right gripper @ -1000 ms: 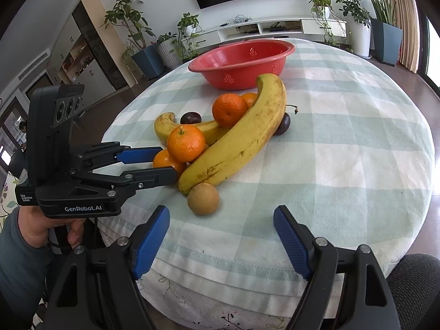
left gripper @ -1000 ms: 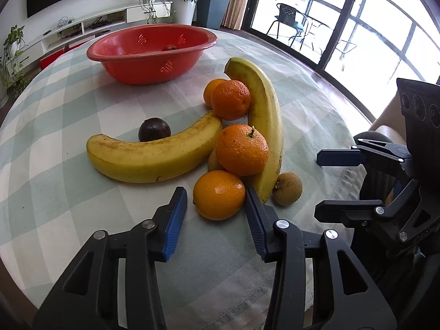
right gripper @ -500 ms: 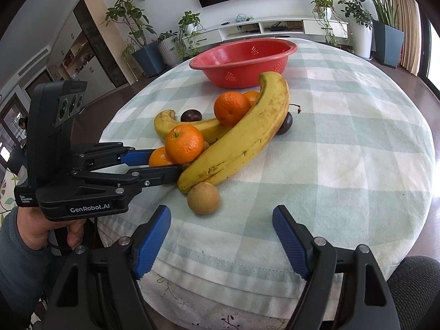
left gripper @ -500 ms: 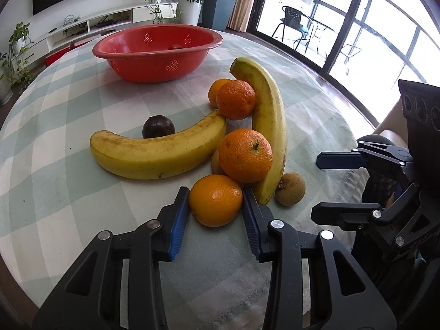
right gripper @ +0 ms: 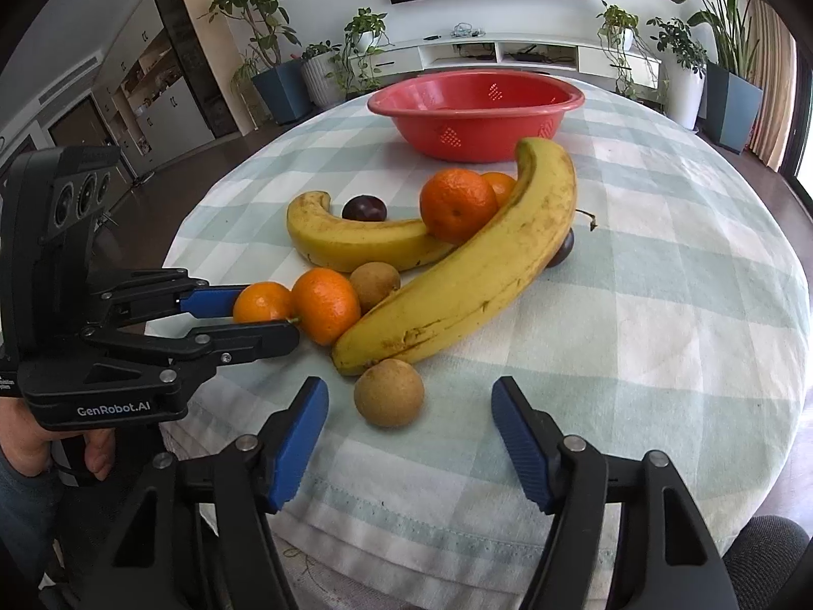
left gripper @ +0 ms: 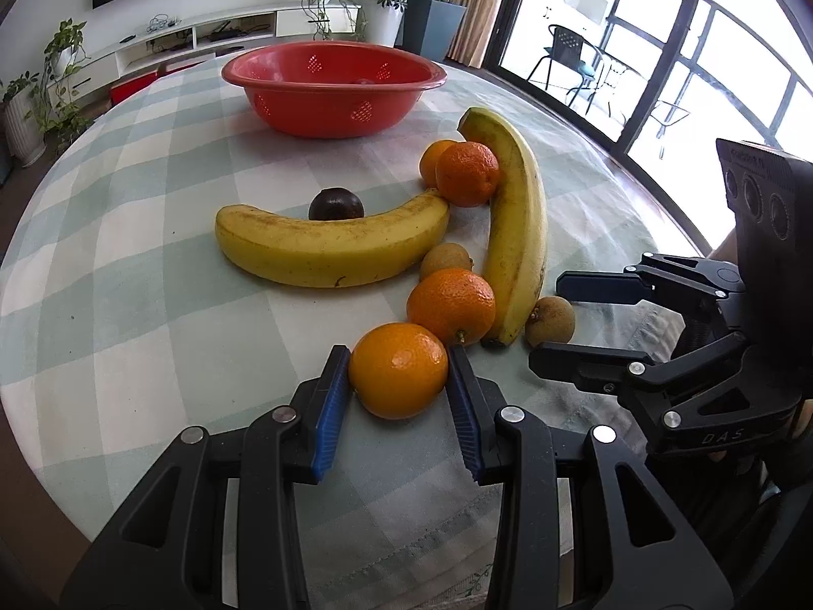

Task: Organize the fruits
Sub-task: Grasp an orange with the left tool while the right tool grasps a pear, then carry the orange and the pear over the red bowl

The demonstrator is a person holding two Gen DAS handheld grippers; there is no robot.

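My left gripper (left gripper: 399,381) is shut on an orange (left gripper: 398,370) near the table's front edge; it also shows in the right wrist view (right gripper: 260,301). Behind it lie another orange (left gripper: 451,306), two bananas (left gripper: 325,245) (left gripper: 513,234), a mandarin (left gripper: 466,174), a dark plum (left gripper: 336,205) and small brown fruits (left gripper: 550,321). A red basket (left gripper: 333,86) stands at the back. My right gripper (right gripper: 406,437) is open and empty, its fingers on either side of a brown fruit (right gripper: 388,392) without touching it.
The round table (left gripper: 127,264) has a green checked cloth, and its edge lies just below both grippers. A second dark plum (right gripper: 561,250) sits behind the long banana (right gripper: 467,264). Potted plants, a low white shelf and large windows surround the table.
My left gripper moved forward and closed on the nearest orange. The neighbouring orange rolled over. My right gripper moved in toward the brown fruit and stayed open.
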